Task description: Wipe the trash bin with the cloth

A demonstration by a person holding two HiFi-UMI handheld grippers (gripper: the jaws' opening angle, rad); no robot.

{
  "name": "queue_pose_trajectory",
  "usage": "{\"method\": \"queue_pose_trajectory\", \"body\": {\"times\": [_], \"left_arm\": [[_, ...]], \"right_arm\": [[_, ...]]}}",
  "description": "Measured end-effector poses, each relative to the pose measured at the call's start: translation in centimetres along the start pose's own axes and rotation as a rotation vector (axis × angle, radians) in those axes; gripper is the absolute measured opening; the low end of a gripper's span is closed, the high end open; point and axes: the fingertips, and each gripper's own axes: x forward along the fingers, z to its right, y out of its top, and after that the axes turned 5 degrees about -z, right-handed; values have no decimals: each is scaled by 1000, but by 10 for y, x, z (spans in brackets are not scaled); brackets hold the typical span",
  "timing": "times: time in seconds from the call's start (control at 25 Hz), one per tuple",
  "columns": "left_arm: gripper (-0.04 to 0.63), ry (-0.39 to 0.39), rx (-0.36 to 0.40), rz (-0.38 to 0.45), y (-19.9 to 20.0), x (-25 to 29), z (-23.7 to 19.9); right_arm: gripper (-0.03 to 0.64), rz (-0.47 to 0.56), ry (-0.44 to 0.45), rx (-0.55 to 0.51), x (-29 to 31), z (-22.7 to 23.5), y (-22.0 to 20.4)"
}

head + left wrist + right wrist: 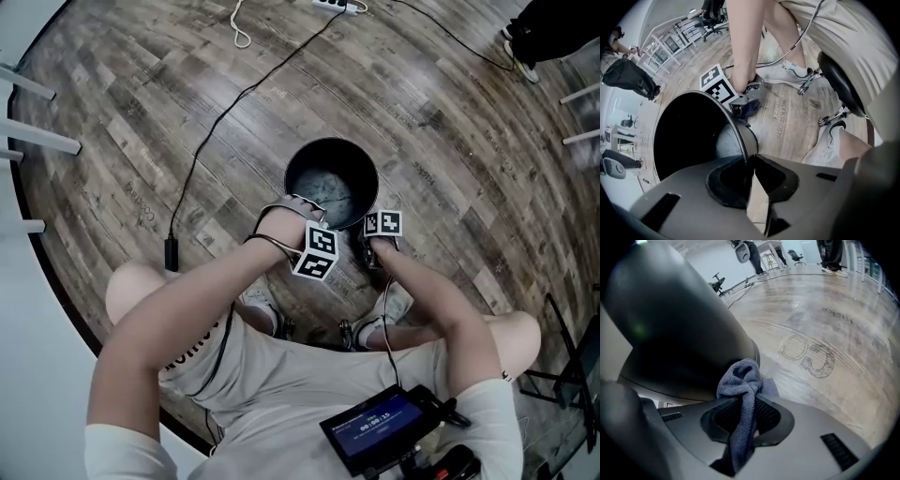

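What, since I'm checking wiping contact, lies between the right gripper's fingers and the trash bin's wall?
The blue-grey cloth, clamped by the right gripper and bunched against the dark outer wall of the trash bin; the right gripper view shows it.

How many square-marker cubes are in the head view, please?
2. One cube is on the left gripper at the near rim of the trash bin; the other cube on the right gripper, just right of it. None seems hidden.
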Motion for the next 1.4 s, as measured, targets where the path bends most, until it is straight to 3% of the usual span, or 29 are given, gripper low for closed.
{"method": "queue_pose_trajectory", "body": {"times": [0.2, 0.36, 0.48, 0.6, 0.8, 1.12, 1.24, 1.4], "left_arm": [[66, -28, -75, -9, 2, -1, 1], [66, -46, -184, 4, 10, -2, -6], [66, -53, -278, 40, 16, -5, -17], [67, -75, -310, 87, 19, -12, -20], [113, -14, -220, 78, 11, -23, -19], [109, 98, -88, 18, -12, -15, -8], [64, 106, -68, 4, -12, -14, -10], [60, 84, -47, 0, -11, -11, -8]], "right_arm": [[64, -14, -5, -74, -61, -14, 7], [66, 7, 15, -114, -124, -26, 9], [66, 40, 47, -118, -164, -41, 8], [66, 70, 93, -118, -190, -63, 7], [65, 130, 147, -82, -204, -87, 25], [66, 115, 142, -130, -180, -100, 42], [66, 100, 113, -155, -161, -95, 43], [66, 80, 106, -152, -129, -81, 35]]}}
